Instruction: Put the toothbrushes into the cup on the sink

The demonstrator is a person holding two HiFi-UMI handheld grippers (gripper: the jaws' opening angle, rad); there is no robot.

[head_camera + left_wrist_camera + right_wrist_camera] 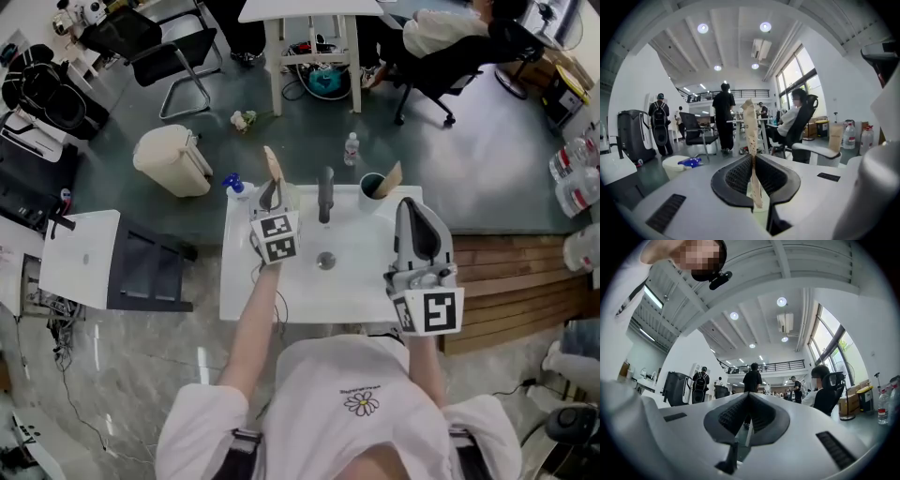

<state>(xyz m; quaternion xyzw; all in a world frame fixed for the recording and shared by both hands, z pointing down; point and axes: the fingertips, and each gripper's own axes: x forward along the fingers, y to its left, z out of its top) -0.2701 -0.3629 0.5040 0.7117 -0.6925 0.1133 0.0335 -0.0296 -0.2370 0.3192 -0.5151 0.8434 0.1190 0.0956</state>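
Above the white rectangular sink [281, 291], a tan paper-wrapped toothbrush [273, 165] is clamped in the left gripper [271, 194], left of the round dark-mouthed cup [372, 187] it must next be carried over and lowered into, while the right gripper [415, 217] is held with jaws pressed together, empty.

Count: two toothbrushes in paper wrap, left toothbrush [272, 167] and right toothbrush [391, 178]; one cup [372, 187], one sink [281, 281], one faucet [325, 195], one drain [325, 261]. Two grippers, left gripper [271, 192] and right gripper [412, 208]. Beyond the sink: one trash bin [172, 159], one blue spray bottle [232, 183], one water bottle [352, 148], one white table [309, 11], two chairs, black visitor chair [164, 47] and office chair [445, 61].
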